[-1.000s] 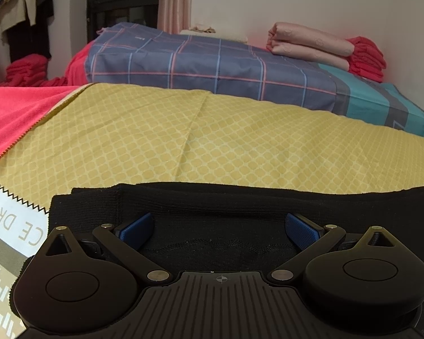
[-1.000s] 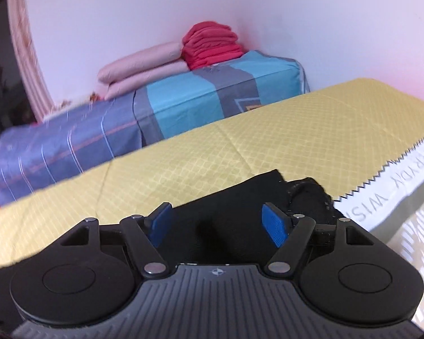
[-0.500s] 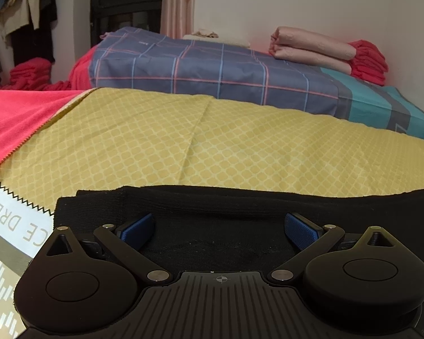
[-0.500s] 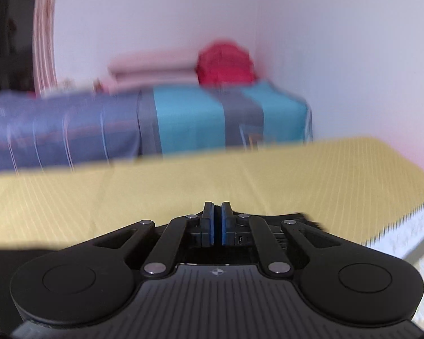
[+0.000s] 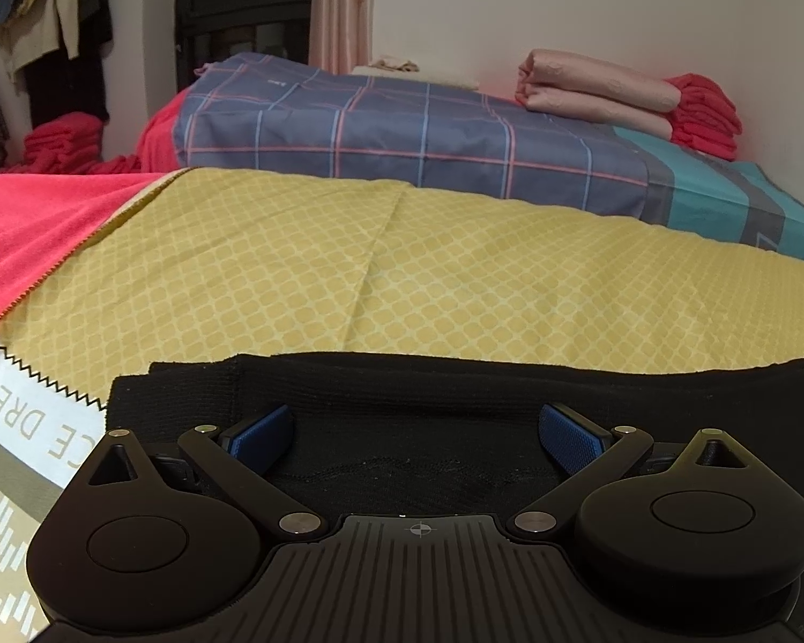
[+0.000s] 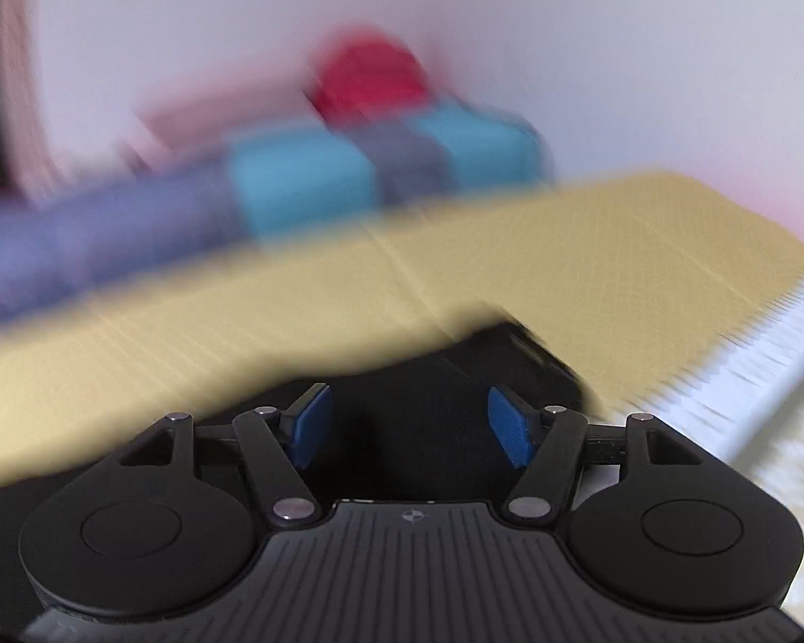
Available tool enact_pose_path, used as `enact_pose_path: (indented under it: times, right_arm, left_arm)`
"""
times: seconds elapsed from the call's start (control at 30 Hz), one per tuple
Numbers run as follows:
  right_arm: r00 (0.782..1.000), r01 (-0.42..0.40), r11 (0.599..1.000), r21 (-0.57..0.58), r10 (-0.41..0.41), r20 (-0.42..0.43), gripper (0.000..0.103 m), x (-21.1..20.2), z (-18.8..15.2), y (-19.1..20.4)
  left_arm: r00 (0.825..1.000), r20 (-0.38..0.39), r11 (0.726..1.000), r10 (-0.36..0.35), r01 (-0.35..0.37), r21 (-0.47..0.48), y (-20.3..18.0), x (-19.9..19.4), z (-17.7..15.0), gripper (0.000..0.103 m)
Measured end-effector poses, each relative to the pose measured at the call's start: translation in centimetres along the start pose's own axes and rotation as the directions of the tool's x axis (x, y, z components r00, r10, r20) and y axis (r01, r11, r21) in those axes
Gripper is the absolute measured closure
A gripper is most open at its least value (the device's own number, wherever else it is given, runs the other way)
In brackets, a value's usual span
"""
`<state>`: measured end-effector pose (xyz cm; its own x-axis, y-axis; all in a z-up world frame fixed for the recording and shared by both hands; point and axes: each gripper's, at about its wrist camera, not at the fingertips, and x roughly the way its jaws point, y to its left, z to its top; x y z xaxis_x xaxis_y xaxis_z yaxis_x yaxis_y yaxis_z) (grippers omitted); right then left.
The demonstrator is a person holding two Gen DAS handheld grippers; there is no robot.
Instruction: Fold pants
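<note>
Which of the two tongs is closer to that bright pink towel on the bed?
Left. The left tongs hover open over the black pants, with the pink towel just to their left. The right tongs, opening over the pants' other end, show no towel.

Pants [image 5: 402, 391]: flat on the bedsheet [image 5: 455, 278], along its near edge.
Left gripper [image 5: 418, 436]: over the pants' left end.
Right gripper [image 6: 410, 423]: over their right end.
Towel [image 5: 37, 225]: left of the bedsheet.
Second bed [image 5: 429, 139]: behind.
Folded stacks [image 5: 643, 96]: 2, on its right end.
</note>
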<state>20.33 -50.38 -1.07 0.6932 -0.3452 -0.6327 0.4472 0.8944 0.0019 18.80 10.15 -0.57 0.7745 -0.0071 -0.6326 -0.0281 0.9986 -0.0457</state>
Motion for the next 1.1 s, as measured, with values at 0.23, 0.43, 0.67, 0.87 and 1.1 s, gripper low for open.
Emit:
enact_pose_path:
  times: [0.23,0.43,0.67,0.87,1.1]
  right_arm:
    - [0.997,-0.055,0.994,0.099,0.048,0.064,0.030,-3.9,0.0,2.2]
    - [0.970,-0.244,0.970,-0.013,0.244,-0.011,0.063,-2.8,-1.6,4.2]
    - [1.000,0.010,0.910,0.415,-0.019,0.016,0.034,-3.7,0.6,-6.7]
    - [0.915,-0.281,0.675,0.682,0.403,-0.022,0.031,-4.4,-2.3,-10.3]
    - [0.880,-0.293,0.679,0.673,0.467,-0.089,0.024,-1.4,-1.1,-8.0]
  left_arm:
    - [0.997,0.010,0.996,0.082,-0.081,-0.020,0.5,0.0,0.3,0.000]
    - [0.996,0.006,0.996,0.092,-0.092,-0.005,0.3,0.2,0.3,0.000]
    - [0.996,0.003,0.996,0.092,-0.092,-0.009,0.3,0.2,0.2,0.000]
    - [0.996,0.002,0.996,0.093,-0.093,-0.011,0.2,0.3,0.2,0.000]
    - [0.996,0.002,0.996,0.092,-0.092,-0.012,0.3,0.3,0.2,0.000]
